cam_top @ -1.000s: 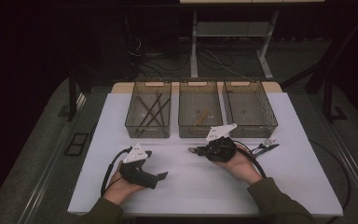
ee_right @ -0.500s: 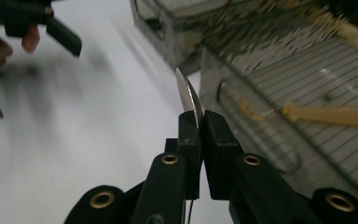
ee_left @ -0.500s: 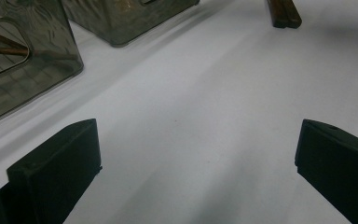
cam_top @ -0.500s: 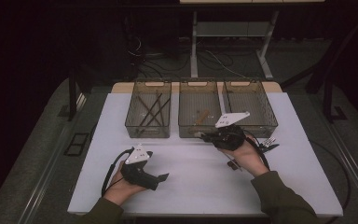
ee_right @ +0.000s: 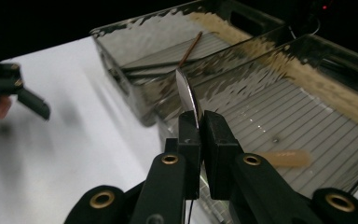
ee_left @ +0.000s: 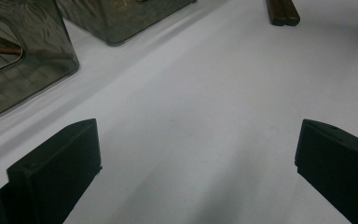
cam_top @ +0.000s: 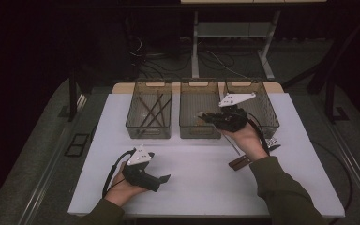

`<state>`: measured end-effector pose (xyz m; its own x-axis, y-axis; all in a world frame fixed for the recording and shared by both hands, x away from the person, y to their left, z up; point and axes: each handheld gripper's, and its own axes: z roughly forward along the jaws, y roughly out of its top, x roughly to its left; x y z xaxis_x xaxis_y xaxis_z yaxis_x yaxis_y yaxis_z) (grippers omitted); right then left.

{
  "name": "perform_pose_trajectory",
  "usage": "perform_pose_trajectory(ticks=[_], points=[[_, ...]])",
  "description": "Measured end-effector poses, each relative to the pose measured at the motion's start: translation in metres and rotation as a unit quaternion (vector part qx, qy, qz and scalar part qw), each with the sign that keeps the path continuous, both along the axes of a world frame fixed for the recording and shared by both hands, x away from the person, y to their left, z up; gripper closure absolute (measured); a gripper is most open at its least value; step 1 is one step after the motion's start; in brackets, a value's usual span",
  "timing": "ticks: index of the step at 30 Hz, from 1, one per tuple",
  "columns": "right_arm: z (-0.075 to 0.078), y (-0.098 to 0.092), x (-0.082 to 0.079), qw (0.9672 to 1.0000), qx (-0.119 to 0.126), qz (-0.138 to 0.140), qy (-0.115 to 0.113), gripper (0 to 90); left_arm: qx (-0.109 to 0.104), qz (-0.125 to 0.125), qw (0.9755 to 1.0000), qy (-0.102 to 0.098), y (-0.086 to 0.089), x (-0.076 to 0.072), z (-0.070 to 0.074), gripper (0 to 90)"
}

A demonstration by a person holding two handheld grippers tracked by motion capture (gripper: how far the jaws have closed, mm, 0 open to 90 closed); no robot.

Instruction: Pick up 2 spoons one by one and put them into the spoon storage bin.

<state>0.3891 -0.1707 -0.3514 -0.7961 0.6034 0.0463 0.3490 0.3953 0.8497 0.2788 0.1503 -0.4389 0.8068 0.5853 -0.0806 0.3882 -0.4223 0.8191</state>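
**Right gripper lifts a knife over the middle bin**

Right gripper sits just right of centre in the high view, jaws pointing left over the near rim of the middle smoked-plastic bin. In the right gripper view its two black jaws are pinched tight on a thin shiny metal blade, a table knife by the look of it, which juts up and away from the pads toward the centre of the frame. Beyond the blade, the ribbed floor of that bin spreads across the right half of the picture, and a pale beige handle-shaped piece lies on it at lower right.

Left gripper rests low at the lower left of the high view, on the white tabletop. Its own view tells the story plainly: jaws spread wide, one at each bottom corner, bare white table between them, gripping nothing.

Left-hand smoked-plastic bin holds several dark crossed sticks. Right-hand smoked-plastic bin stands partly behind the raised hand. On the table below the right forearm lie a pair of dark brown wooden sticks, and a few pieces of cutlery, too small to tell apart, just right of the wrist.
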Motion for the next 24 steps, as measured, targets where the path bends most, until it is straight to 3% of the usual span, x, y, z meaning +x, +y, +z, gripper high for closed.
perform_pose_trajectory(ticks=[15,24], points=[[0.032,0.014,0.056,0.9981,0.008,-0.054,-0.030,84.9,-0.003,0.000,1.0000,-0.002,-0.001,0.000,0.000,0.0],[0.031,0.026,0.095,0.9958,0.018,-0.086,-0.026,84.8,-0.008,-0.003,0.9999,-0.006,-0.002,-0.001,0.001,0.0]])
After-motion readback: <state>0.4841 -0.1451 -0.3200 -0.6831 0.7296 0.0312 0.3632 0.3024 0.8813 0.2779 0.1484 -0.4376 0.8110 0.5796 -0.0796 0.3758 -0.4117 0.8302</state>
